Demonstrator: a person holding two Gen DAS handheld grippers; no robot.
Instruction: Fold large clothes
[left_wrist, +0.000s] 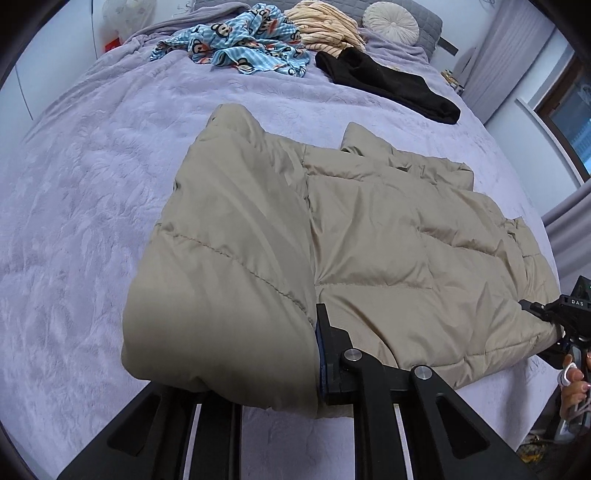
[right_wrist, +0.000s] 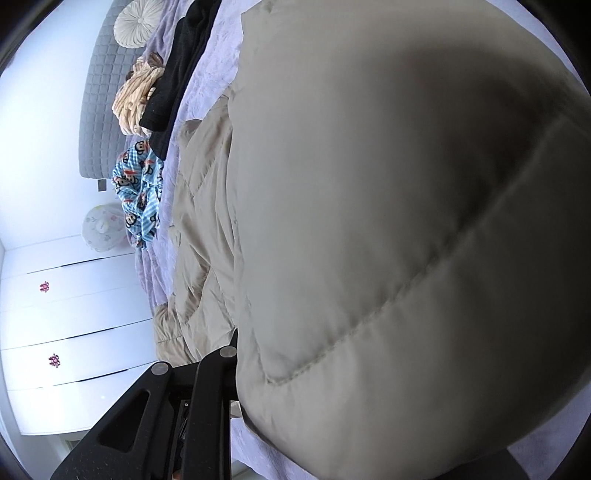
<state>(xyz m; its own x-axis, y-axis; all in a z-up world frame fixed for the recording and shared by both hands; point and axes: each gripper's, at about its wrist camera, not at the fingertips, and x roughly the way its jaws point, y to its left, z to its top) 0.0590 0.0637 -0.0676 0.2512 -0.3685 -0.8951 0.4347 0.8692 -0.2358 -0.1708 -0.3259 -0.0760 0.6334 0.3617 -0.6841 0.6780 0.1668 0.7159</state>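
Right now the beige puffer jacket (left_wrist: 369, 236) lies on the bed (left_wrist: 92, 184) along its near edge, long axis running left to right. Its left part is doubled over, and the left gripper (left_wrist: 318, 350) has its jaws clamped on that folded flap. The right gripper (right_wrist: 236, 354) sits at the jacket's right end, padding bulging over it; its jaws' state I cannot tell. No containers are visible.

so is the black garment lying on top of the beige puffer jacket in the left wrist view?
No, the black garment lies apart from the beige puffer jacket, with bare lavender bedspread between them.
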